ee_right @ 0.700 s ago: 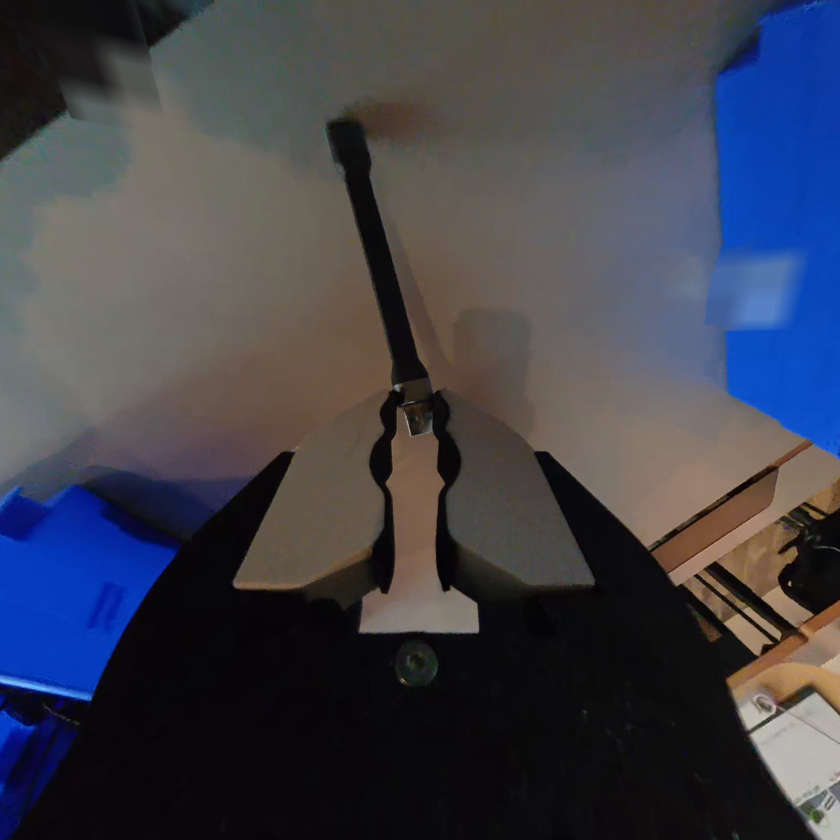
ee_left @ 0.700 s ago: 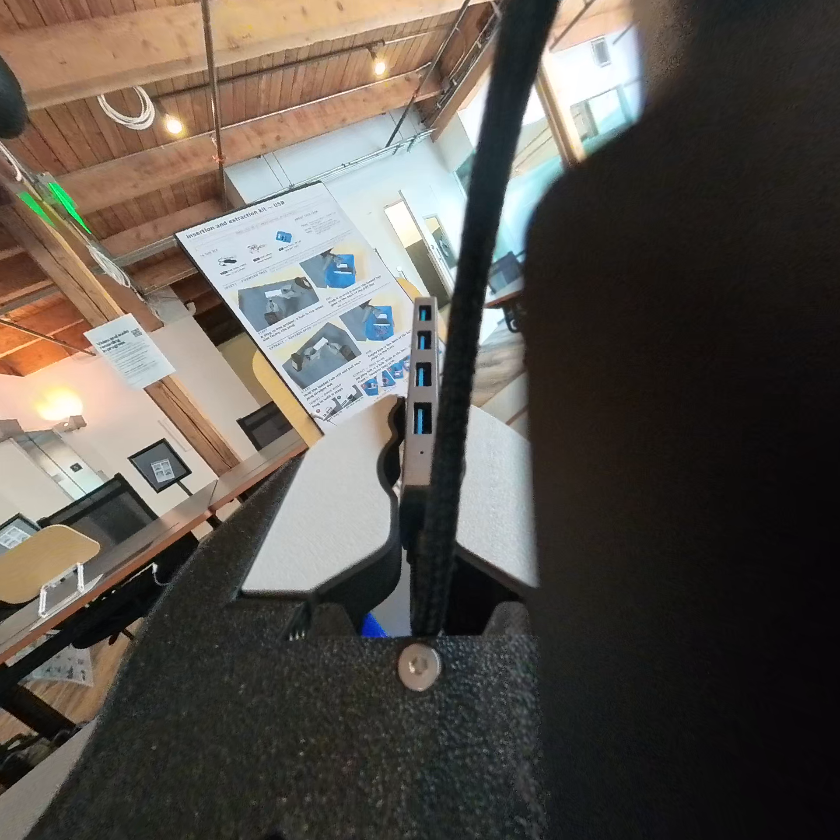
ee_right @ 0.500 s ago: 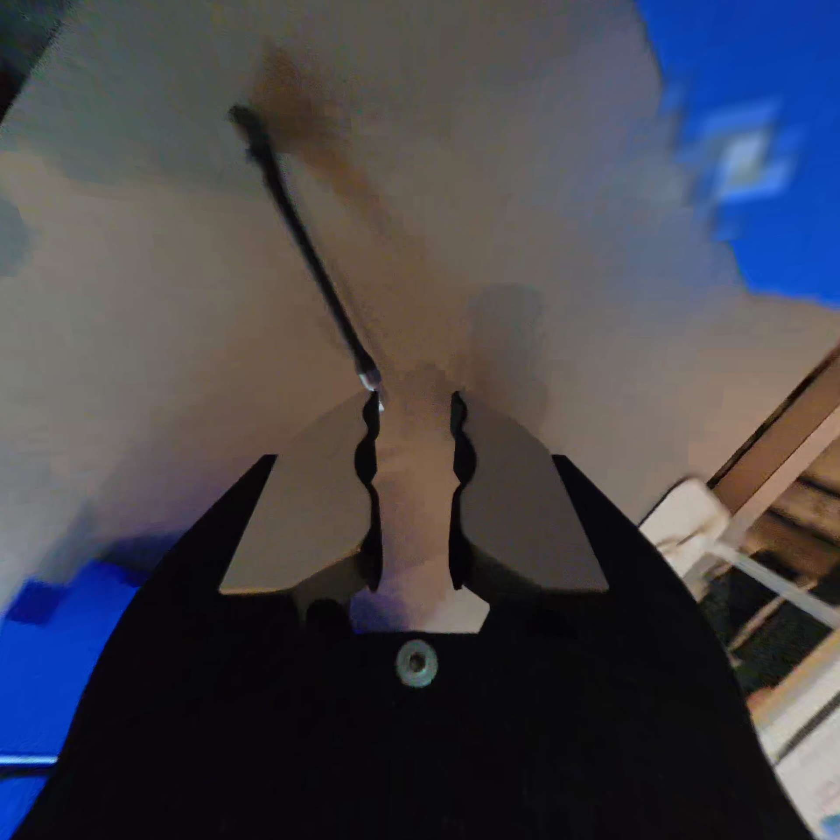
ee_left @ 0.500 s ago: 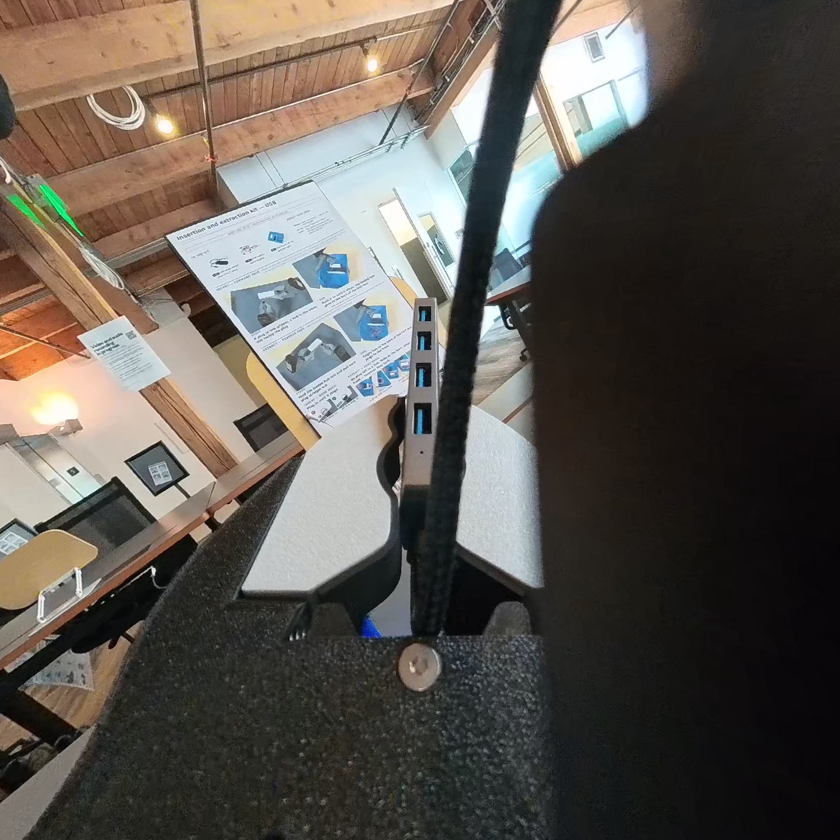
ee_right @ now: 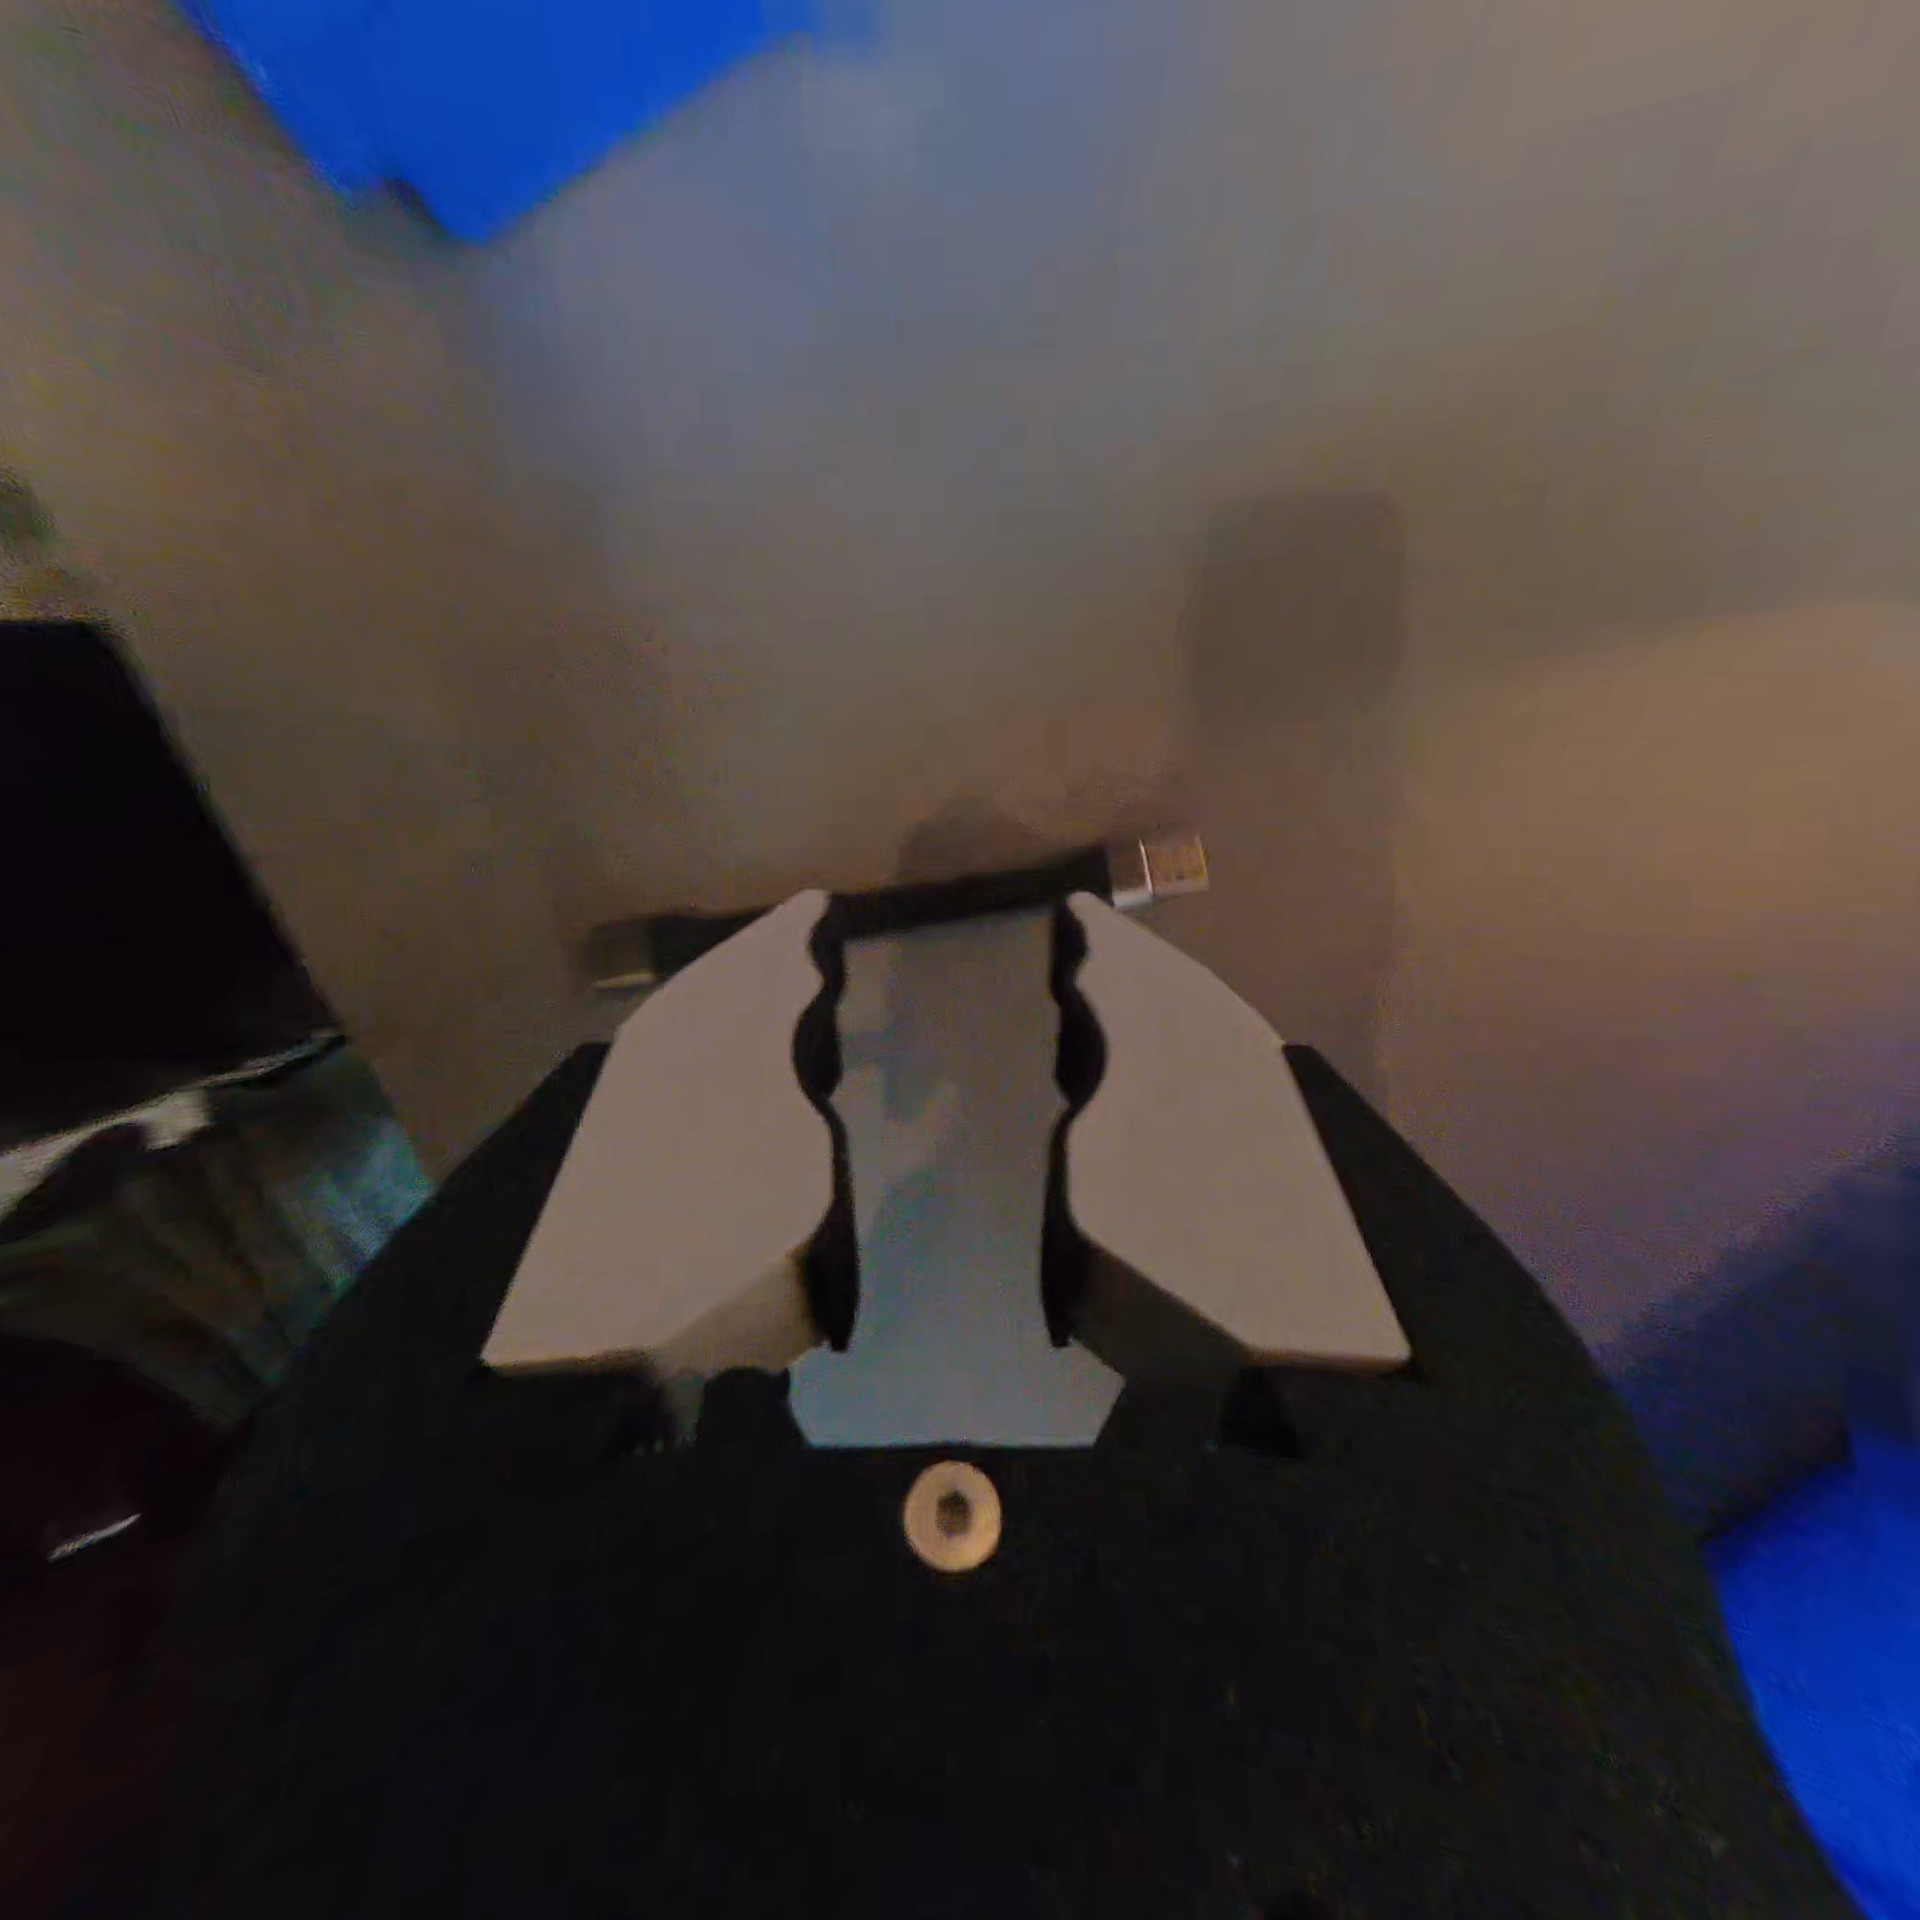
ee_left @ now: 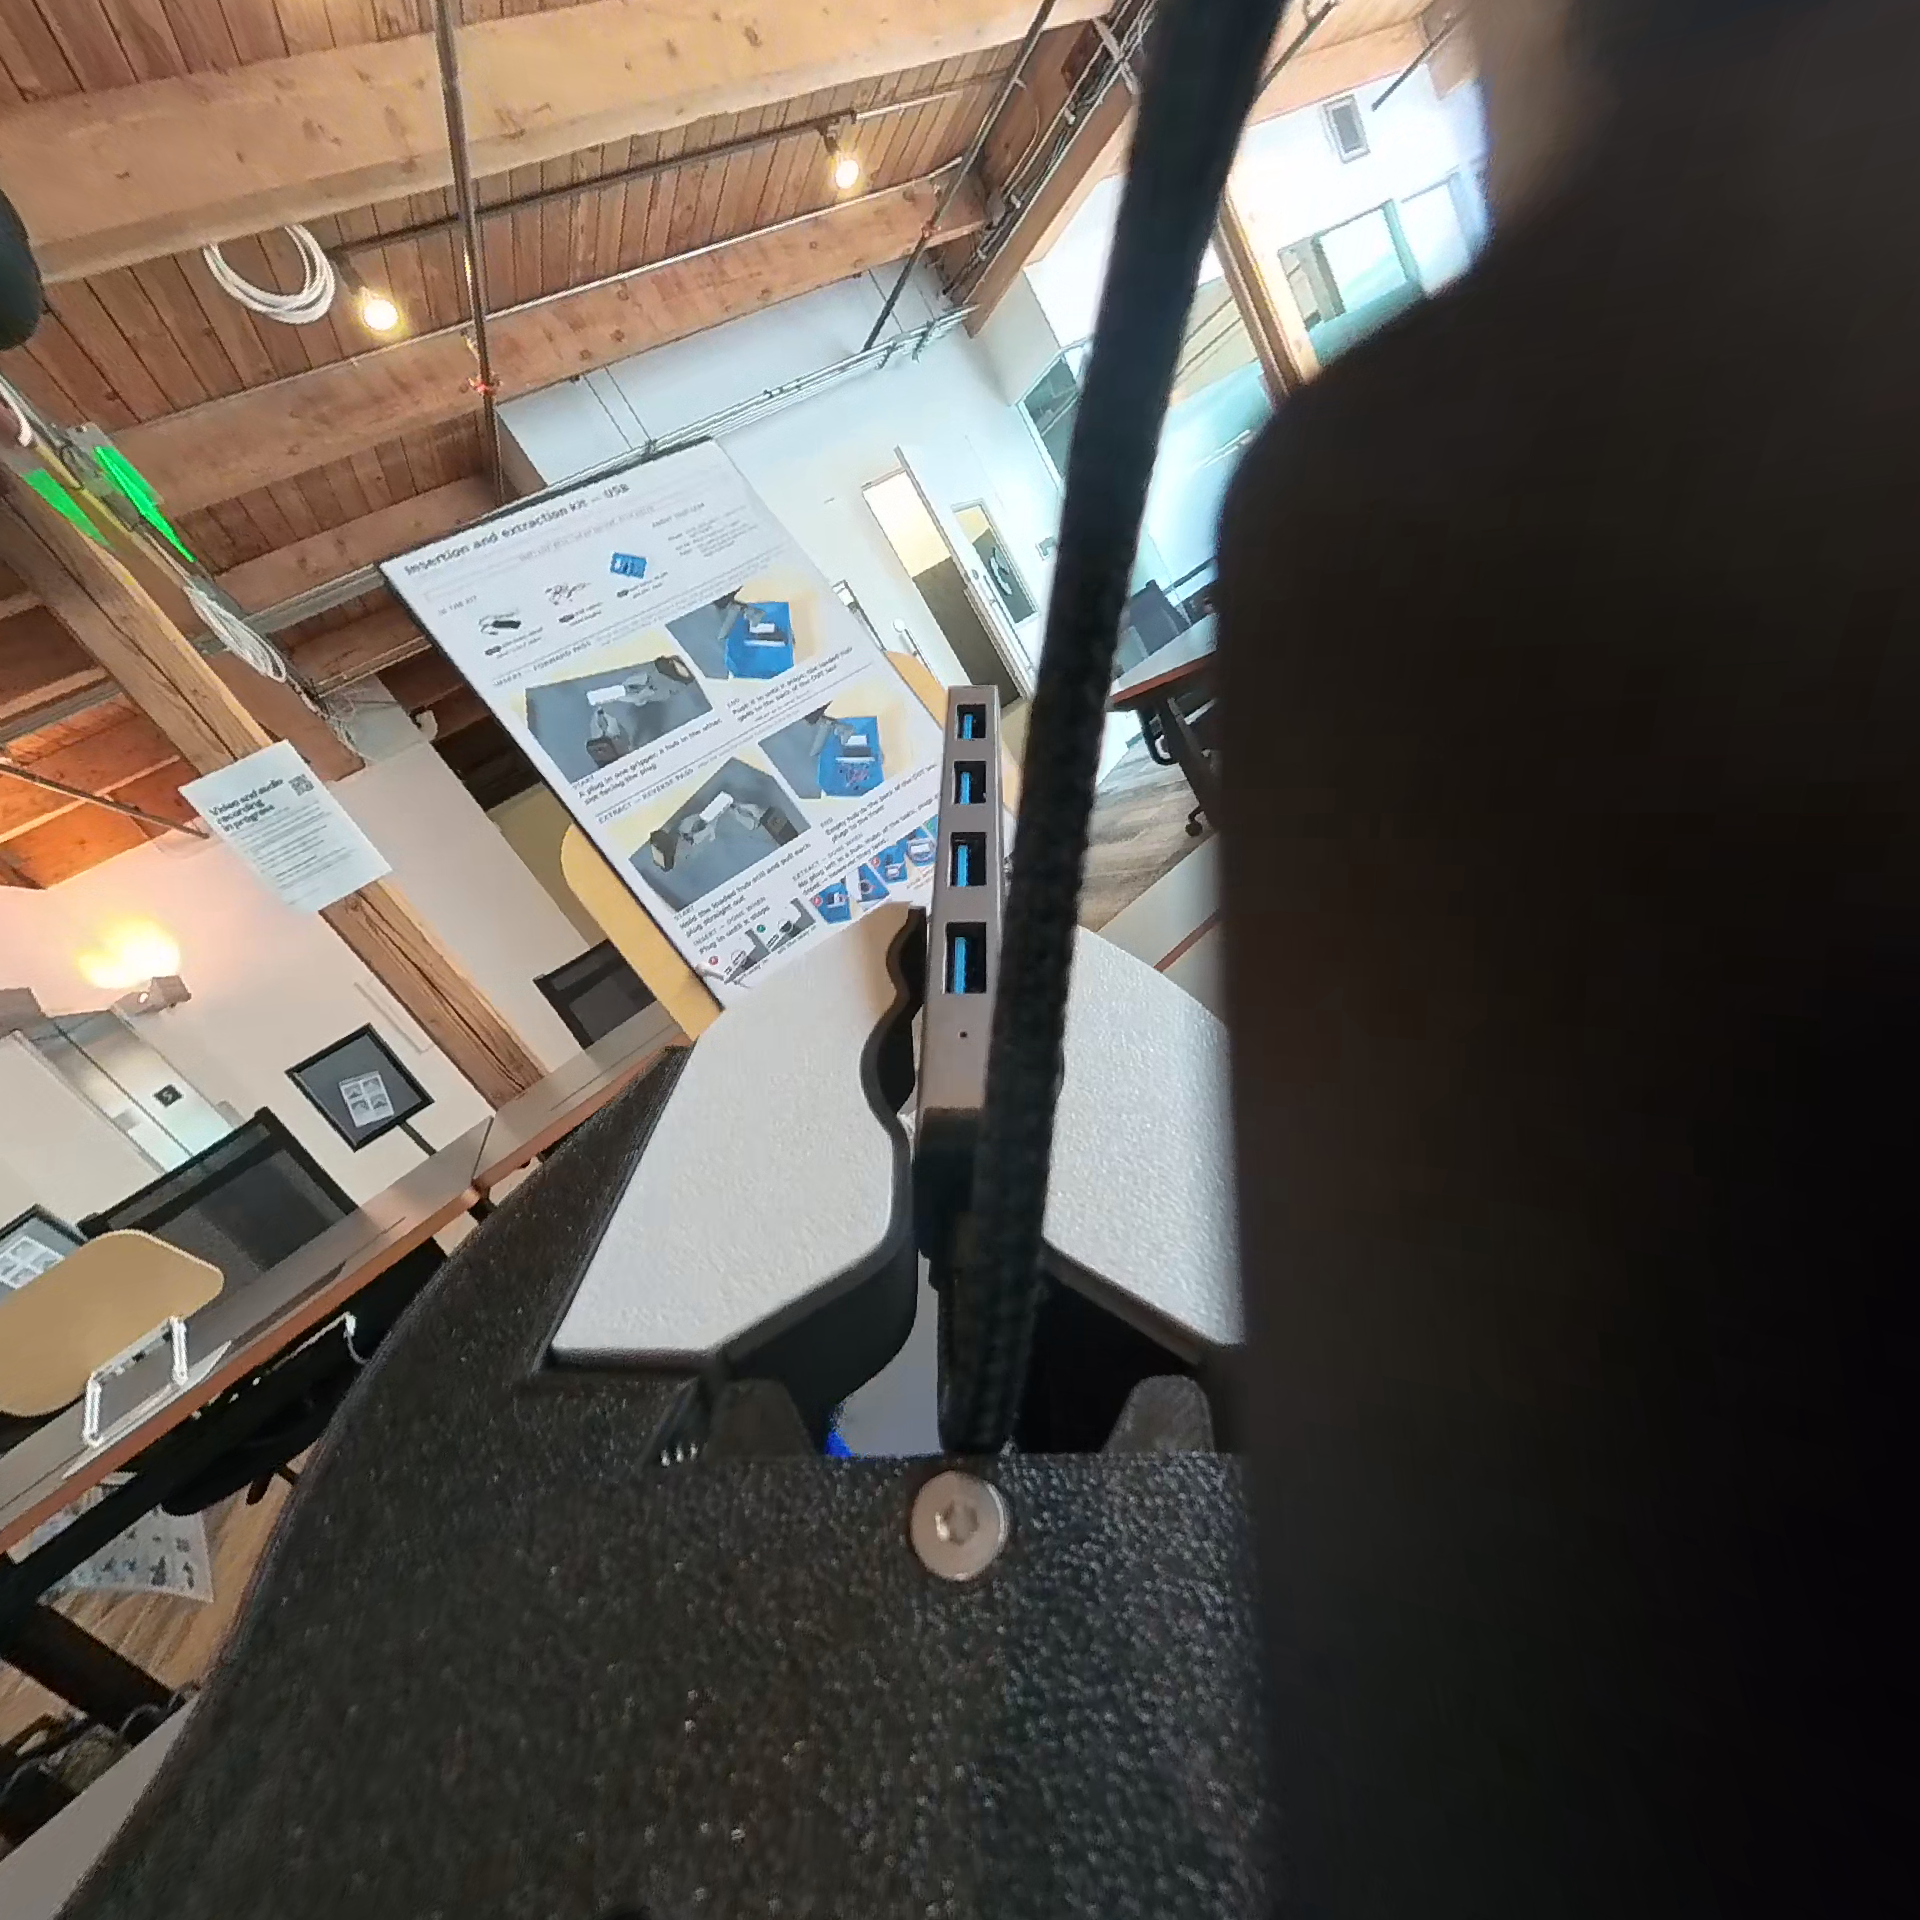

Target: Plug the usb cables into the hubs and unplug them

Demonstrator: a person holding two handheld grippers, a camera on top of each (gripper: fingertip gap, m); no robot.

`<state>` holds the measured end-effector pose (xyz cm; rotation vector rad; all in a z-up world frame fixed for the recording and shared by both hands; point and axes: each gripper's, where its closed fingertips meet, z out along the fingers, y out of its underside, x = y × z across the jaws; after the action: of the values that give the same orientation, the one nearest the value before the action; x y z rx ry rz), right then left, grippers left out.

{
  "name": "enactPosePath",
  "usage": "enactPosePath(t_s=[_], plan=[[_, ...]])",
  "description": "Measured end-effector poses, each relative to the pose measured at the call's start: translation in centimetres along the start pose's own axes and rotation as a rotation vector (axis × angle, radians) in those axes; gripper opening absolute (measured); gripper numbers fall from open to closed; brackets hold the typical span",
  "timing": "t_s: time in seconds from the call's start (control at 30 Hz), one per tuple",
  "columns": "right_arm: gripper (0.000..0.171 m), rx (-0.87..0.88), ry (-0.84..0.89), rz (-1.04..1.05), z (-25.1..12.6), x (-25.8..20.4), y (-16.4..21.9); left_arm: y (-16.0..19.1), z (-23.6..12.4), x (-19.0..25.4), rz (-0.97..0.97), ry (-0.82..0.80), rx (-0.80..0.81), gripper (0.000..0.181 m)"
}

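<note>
My left gripper point(ee_left: 985, 997) points up toward the ceiling and is shut on a grey USB hub point(ee_left: 961, 925). The hub has several empty blue ports standing above the fingertips. The hub's black braided cable point(ee_left: 1081, 623) runs up past it, close to the camera. In the blurred right wrist view, my right gripper point(ee_right: 945, 904) is open and empty, pointing down at a pale table point(ee_right: 935, 468). A short black USB cable point(ee_right: 1039, 883) lies crosswise just beyond its fingertips. One silver plug point(ee_right: 1164, 868) is at the right and another point(ee_right: 623, 951) at the left.
A large dark blurred shape point(ee_left: 1558, 1039) blocks the right side of the left wrist view. A poster board point(ee_left: 665, 707) and desks stand in the room behind. Blue bins point(ee_right: 468, 104) point(ee_right: 1818, 1662) border the table; a dark object point(ee_right: 104, 883) sits at the left. About 25 cm separates my left fingertips from my right.
My right gripper let go of the cable's plug, opened wider and swung round; the cable now lies crosswise in front of it. The left gripper with the hub barely moved.
</note>
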<state>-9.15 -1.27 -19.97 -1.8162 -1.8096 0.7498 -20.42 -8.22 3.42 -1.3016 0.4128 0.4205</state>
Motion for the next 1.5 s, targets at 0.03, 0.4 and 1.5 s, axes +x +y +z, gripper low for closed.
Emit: enactPosePath(t_s=[0.03, 0.4, 1.5], plan=[[0.048, -0.032, 0.065, 0.003, 0.5, 0.2, 1.0, -0.1, 0.0, 0.1, 0.003, 0.002, 0.001, 0.013], [0.057, -0.051, 0.151, 0.061, 4.1, -1.4, 1.9, -0.3, 0.4, 0.7, 0.021, 0.012, -0.004, 0.015], [0.038, -0.114, -0.043, -0.444, 5.5, -1.3, -0.4, -0.4, -0.7, -0.7, 0.003, -0.015, 0.015, 0.016]])
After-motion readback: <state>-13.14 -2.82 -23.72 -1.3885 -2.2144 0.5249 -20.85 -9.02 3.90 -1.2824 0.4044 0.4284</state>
